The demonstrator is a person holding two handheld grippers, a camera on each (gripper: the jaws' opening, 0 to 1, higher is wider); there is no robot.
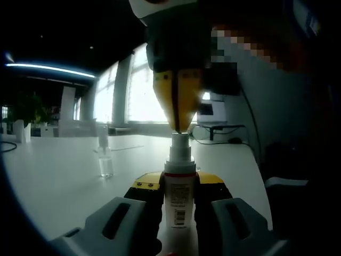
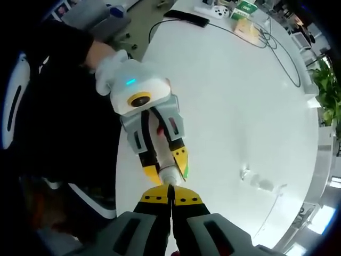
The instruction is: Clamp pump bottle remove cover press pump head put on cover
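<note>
Slim white plastic pump bottle with printed label and barcode (image 1: pixel 178 200) upright, clamped by the body between yellow-tipped fingers of left gripper (image 1: pixel 179 184); bottle raised over the broad white worktop (image 1: pixel 64 176), not resting on it as far as can be told.

Right gripper (image 1: pixel 178 125) coming down from above, yellow fingers pinched together, tips touching the white pump head (image 1: pixel 179 140); in right gripper view, right gripper (image 2: pixel 170 194) fingers narrow, almost no gap, pressing straight onto pump top (image 2: pixel 169 175), left gripper (image 2: pixel 165 168) below it gripping bottle.

Clear transparent cover (image 1: pixel 105 160) standing on worktop, well apart to the side; same cover, probably, lying small and glassy in right gripper view (image 2: pixel 256 180); so cover off, press step in hand, recapping left.

Handling, judged: light, thin-walled, body stiff enough for side clamp but smooth, likely to slip or tip if pushed off-axis; best hold at mid body over label, press down dead centre on head. Cover small, slick, light; take by sides, gently.
</note>
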